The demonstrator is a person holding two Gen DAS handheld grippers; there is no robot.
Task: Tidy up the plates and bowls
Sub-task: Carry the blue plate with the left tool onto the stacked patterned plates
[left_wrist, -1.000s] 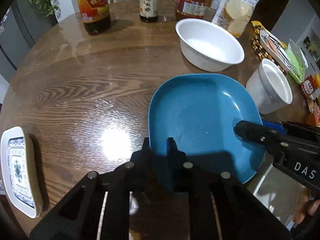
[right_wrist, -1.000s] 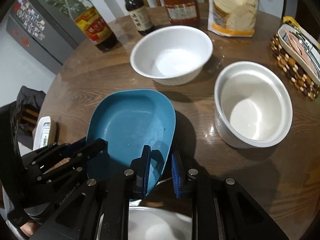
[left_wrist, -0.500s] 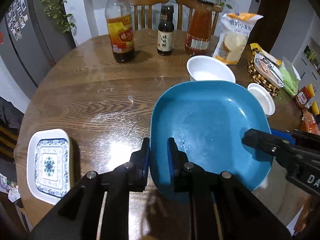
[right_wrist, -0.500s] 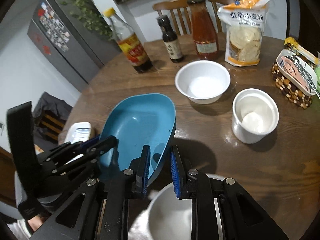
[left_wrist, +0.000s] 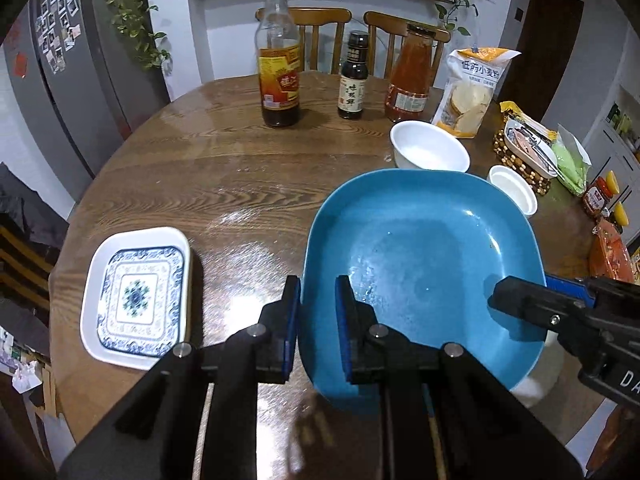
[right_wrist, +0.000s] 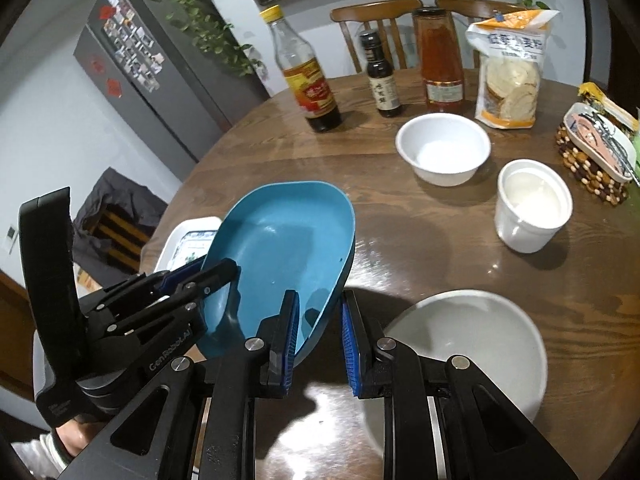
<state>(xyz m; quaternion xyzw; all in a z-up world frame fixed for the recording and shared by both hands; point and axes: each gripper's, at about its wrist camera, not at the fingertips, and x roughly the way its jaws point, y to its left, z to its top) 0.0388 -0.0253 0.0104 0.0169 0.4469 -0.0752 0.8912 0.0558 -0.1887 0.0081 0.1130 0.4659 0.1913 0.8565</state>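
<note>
Gripping opposite rims, both grippers' fingers (left_wrist: pixel 347 320) pinch the blue plate (left_wrist: pixel 420 248).

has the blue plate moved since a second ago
Yes. The blue plate, gripped by both claws, has gone up off the table: in the left wrist view the white bowl behind it looks smaller and farther.

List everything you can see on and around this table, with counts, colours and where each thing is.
blue plate: 1, teal blue, lifted above table, both tools on its rim
square plate: 1, white with blue pattern, table's left edge
white bowls: 3, white, two far right, one large near edge
bottles: 3, brown, dark, red, far side
flour bag: 1, white-orange, far right
table: 1, brown wood, round
left tool: 1, black
right tool: 1, black
</note>
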